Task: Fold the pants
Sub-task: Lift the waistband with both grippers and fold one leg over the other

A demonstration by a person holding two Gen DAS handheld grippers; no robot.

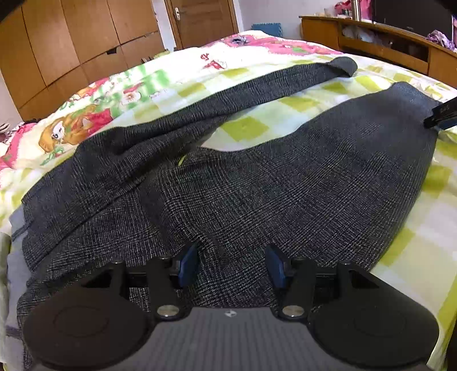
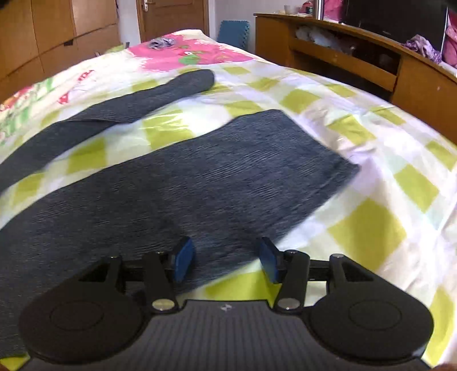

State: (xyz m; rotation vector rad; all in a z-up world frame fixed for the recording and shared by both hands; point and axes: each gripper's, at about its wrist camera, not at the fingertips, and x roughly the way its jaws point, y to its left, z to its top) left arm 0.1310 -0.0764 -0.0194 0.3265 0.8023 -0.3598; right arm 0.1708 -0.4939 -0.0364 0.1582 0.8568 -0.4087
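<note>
Dark grey checked pants (image 1: 257,194) lie spread on the bed, legs apart in a V, one leg running to the far right and the other lying nearer. My left gripper (image 1: 232,264) is open and empty just above the waist part of the pants. My right gripper (image 2: 225,261) is open and empty over the near edge of the nearer leg (image 2: 200,177), close to its hem. The other leg (image 2: 128,105) lies farther away. The right gripper's black tip (image 1: 442,114) shows at the right edge of the left wrist view, by that hem.
The bed has a green-checked and pink floral cover (image 2: 371,228). A wooden headboard shelf (image 2: 357,57) with clutter stands at the right. Wooden wardrobes (image 1: 71,42) and a door (image 1: 202,20) stand behind. A small crumpled cloth (image 2: 161,42) lies at the bed's far end.
</note>
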